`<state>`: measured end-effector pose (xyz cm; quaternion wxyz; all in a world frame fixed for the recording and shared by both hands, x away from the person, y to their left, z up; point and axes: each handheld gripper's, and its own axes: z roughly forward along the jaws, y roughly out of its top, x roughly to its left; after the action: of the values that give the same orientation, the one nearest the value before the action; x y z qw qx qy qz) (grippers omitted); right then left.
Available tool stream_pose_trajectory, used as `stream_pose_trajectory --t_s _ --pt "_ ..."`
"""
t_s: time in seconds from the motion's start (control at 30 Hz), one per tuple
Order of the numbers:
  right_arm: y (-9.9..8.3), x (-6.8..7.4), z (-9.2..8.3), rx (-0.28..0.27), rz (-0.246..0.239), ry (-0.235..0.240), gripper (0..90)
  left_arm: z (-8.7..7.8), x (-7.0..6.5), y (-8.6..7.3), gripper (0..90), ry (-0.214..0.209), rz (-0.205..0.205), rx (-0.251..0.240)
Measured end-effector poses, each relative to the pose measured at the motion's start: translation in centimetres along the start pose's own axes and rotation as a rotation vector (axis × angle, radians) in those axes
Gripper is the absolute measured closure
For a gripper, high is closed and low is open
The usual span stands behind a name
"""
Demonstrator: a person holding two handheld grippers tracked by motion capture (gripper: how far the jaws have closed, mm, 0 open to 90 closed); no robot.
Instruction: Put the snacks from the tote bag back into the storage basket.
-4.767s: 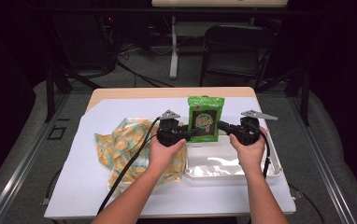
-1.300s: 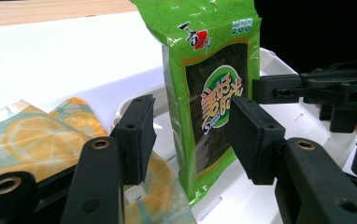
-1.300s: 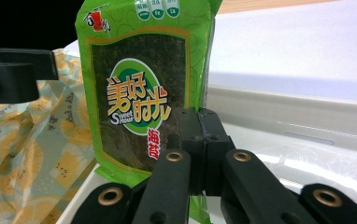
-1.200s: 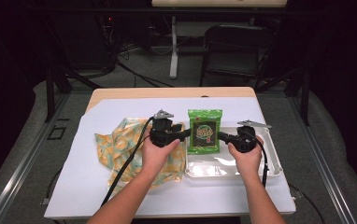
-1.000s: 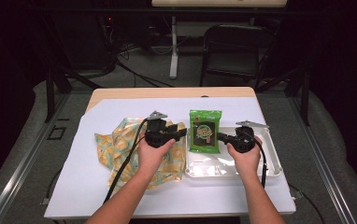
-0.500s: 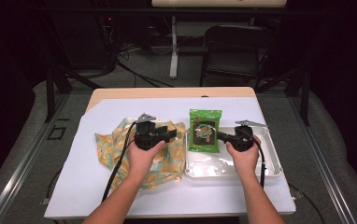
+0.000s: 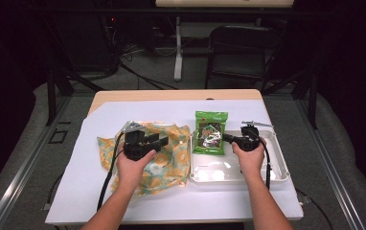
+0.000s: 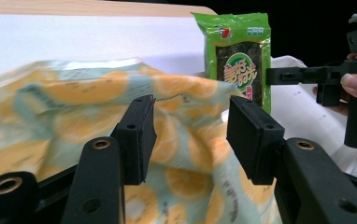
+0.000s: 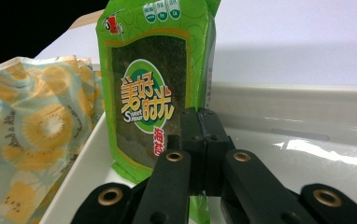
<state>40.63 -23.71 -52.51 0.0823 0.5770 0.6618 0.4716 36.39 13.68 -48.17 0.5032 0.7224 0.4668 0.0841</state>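
Right gripper (image 7: 226, 138) clamps the green foil snack packet (image 7: 211, 132) upright over the white plastic tray (image 7: 277, 165), centre-right; placement pending. Left gripper (image 7: 159, 141), jaws wide and empty, hovers above the orange-print fabric bag (image 7: 169, 163).

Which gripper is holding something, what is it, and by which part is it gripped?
The right gripper pinches the green seaweed snack packet by its side edge, upright over the white tray. The left gripper holds nothing, open above the fruit-print bag.
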Motion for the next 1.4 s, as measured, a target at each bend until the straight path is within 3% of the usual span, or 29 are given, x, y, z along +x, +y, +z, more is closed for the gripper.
stream_pose_trajectory --t_s 0.43,0.8,1.1,1.4 --pt "0.7 -0.5 1.0 0.005 0.025 -0.018 90.0 -4.3 2.0 -2.0 51.3 0.031 -0.015 -0.036" --pt "0.8 -0.7 1.5 0.014 0.037 -0.028 90.0 -6.6 3.9 -3.1 50.9 0.055 -0.059 -0.055" --pt "0.9 -0.8 2.1 0.010 0.046 -0.046 90.0 -7.3 4.4 -3.3 50.7 0.059 -0.081 -0.073" --pt "1.1 -1.0 2.4 0.010 0.057 -0.030 89.8 -7.7 4.7 -3.4 50.7 0.067 -0.093 -0.083"
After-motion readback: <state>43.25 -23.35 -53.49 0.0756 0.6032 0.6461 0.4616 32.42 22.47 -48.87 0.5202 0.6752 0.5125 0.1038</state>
